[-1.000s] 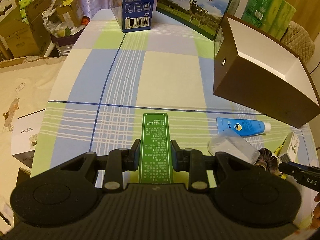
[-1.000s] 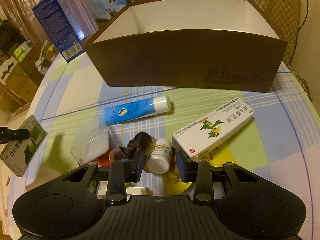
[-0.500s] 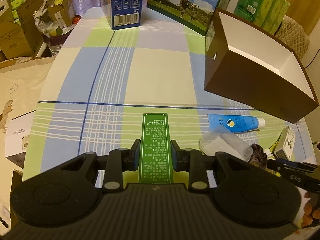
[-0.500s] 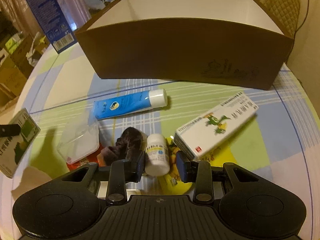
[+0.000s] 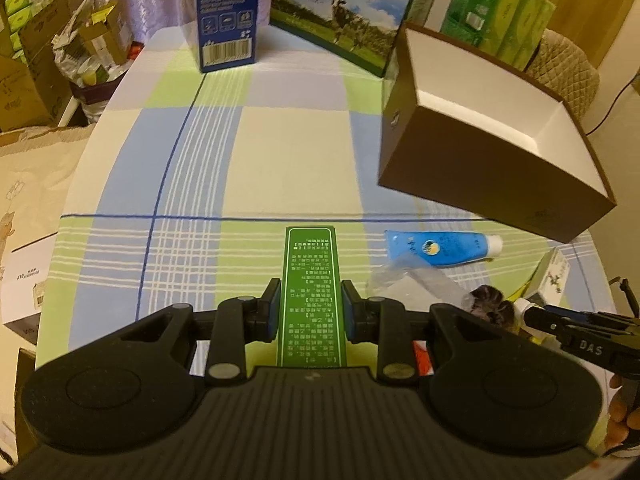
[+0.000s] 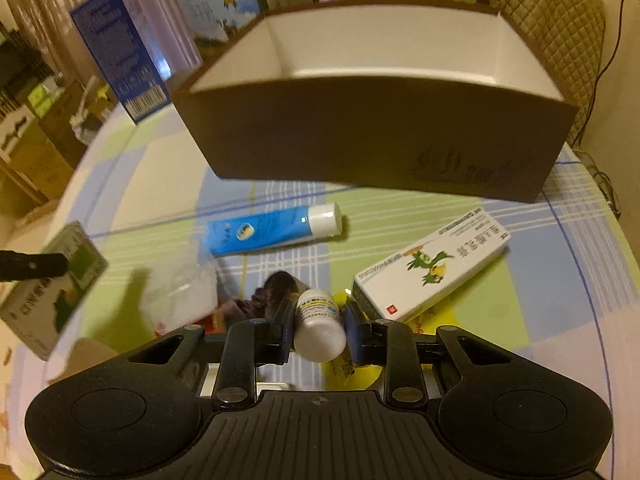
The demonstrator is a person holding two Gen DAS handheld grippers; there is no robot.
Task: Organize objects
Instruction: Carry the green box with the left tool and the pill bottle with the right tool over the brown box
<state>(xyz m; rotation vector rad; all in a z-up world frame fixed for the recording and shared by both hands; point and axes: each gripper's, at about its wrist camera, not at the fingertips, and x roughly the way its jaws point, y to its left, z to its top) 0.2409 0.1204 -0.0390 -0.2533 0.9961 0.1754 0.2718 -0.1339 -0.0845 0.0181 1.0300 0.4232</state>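
My left gripper (image 5: 310, 308) is shut on a flat green box (image 5: 311, 280), held above the checked tablecloth; the same green box (image 6: 56, 280) shows at the left of the right wrist view. My right gripper (image 6: 318, 320) is shut on a small white pill bottle (image 6: 319, 320), lifted slightly over the clutter. An open brown box with a white inside (image 6: 380, 92) stands straight ahead; the brown box (image 5: 492, 144) sits to the right in the left wrist view. A blue tube (image 6: 272, 230), a white carton with a green bird (image 6: 432, 268), a clear plastic case (image 6: 184, 288) and a dark scrunchie (image 6: 272, 292) lie on the cloth.
A tall blue carton (image 5: 226, 12), a milk carton box (image 5: 344, 12) and green tissue packs (image 5: 504, 12) stand at the table's far edge. Cardboard boxes (image 5: 36, 80) crowd the floor to the left. A quilted chair (image 6: 548, 20) sits behind the brown box.
My right gripper closed on the white bottle and raised it, tilting toward the brown box. The left gripper, still holding the green box, drifted closer to the brown box.
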